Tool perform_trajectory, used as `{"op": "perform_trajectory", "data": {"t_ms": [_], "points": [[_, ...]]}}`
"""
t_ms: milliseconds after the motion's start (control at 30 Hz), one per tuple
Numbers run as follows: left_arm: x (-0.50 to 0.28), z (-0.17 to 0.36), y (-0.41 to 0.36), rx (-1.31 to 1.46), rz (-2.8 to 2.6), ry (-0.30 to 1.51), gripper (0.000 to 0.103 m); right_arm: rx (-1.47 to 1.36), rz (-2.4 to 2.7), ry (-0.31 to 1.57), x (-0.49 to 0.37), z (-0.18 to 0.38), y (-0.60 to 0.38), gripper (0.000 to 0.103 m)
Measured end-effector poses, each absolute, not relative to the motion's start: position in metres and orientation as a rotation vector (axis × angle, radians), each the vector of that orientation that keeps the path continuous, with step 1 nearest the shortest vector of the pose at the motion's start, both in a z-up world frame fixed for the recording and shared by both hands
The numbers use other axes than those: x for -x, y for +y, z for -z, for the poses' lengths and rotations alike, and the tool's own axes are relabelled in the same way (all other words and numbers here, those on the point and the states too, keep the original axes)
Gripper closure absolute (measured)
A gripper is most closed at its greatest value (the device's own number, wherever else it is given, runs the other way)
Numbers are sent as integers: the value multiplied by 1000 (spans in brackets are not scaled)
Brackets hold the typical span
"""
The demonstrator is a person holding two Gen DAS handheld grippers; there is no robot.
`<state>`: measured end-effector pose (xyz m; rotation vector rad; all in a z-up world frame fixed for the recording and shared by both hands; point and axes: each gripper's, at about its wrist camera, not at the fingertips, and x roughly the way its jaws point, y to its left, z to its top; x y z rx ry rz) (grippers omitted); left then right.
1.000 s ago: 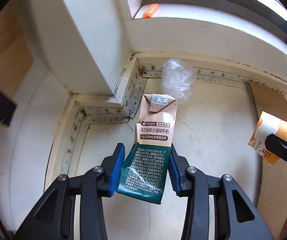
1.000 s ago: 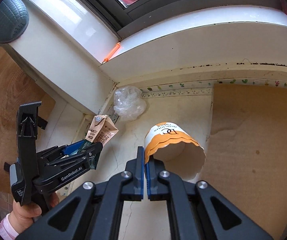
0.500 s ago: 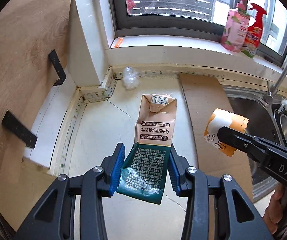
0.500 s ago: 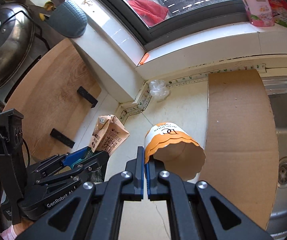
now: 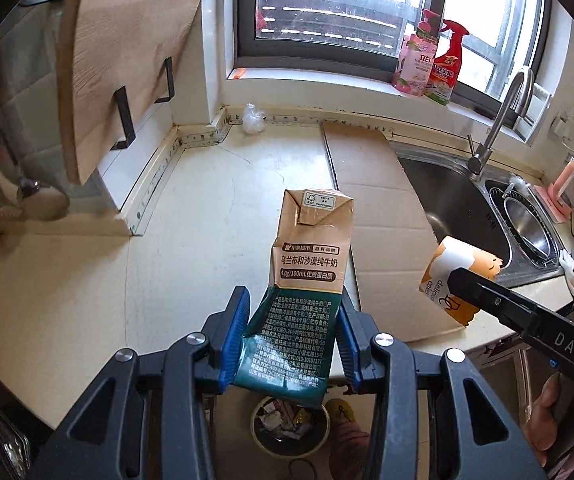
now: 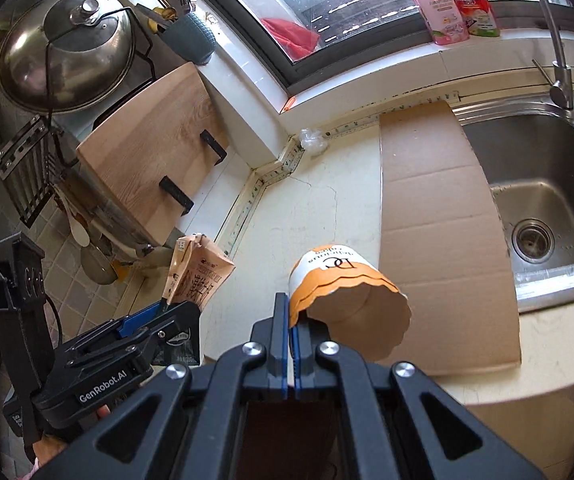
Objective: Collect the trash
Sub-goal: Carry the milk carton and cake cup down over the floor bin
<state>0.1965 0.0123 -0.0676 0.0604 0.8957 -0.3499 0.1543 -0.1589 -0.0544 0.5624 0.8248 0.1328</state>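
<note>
My left gripper (image 5: 291,336) is shut on a crumpled tan and green milk carton (image 5: 307,276), held above the counter's front edge; the carton also shows in the right wrist view (image 6: 197,270). My right gripper (image 6: 290,320) is shut on the rim of an orange and white paper cup (image 6: 347,296), also seen in the left wrist view (image 5: 455,276). A trash bin (image 5: 291,424) with rubbish in it stands on the floor below the left gripper. A clear crumpled plastic bag (image 5: 253,118) lies in the counter's back corner.
A flat cardboard sheet (image 6: 439,220) lies beside a steel sink (image 6: 543,200) with a tap (image 5: 499,120). A wooden cutting board (image 6: 155,160) leans at the left. Bottles (image 5: 433,60) stand on the windowsill. A pot (image 6: 63,48) sits on a rack.
Both grippers have pulled back and up from the counter's back corner with the carton and cup still held. The trash bin has come into view below the left gripper.
</note>
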Motion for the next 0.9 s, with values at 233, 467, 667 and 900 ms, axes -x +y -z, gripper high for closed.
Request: {"op": "perform_trajectory", "data": {"t_ms": [233,467,667,900], "points": [[-124,92,31,-18,369,928,63,-536,-111,892,-82,71,-134,102],[-74,128,37,-3,384,1002,63,-504,-110,1014,-38,102,-121,102],[-51,171,36,4,363,1091,63,-501,-141,1139,-25,145,-115,102],[-35,244,33,8,304,1220,63,-489,-173,1269,-23,210,-114,102]]}}
